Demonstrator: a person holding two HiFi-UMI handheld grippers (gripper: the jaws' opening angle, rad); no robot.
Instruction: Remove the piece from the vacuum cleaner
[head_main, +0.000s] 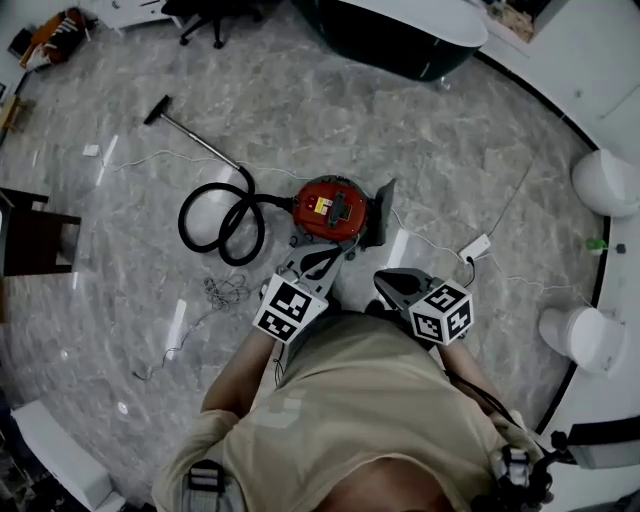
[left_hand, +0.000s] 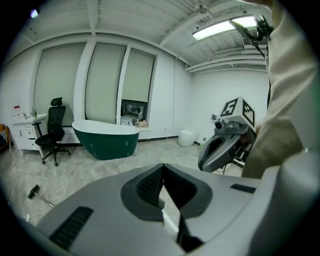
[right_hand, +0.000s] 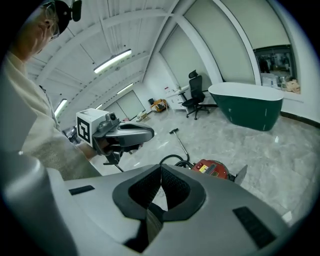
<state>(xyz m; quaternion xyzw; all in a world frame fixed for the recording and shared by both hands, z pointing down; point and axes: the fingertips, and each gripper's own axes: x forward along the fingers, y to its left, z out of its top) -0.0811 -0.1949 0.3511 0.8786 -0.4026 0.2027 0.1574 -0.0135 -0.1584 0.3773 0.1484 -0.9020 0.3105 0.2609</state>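
Bathrm showroom-type space, green freestanding tub (left_hand: 106, 140), toilets (head_main: 607, 182), marble floor (head_main: 400, 150), ofc chair (left_hand: 53, 131)

You stand on a grey marbled floor (head_main: 450, 160) that shines under long ceiling lights (left_hand: 227, 27). At your twelve o'clock sits a dark green bathtub (left_hand: 106, 140) with a white rim. Behind it are tall windows (left_hand: 107, 82) covered by pale blinds. A black office chair (left_hand: 52, 131) stands at eleven o'clock, just beside a white cabinet (left_hand: 22, 134). Along the curved white wall (head_main: 590, 70) you have one white toilet (head_main: 607, 182) at two o'clock and a second toilet (head_main: 580, 338) at three. A dark wooden stool (head_main: 35, 235) sits at ten o'clock.
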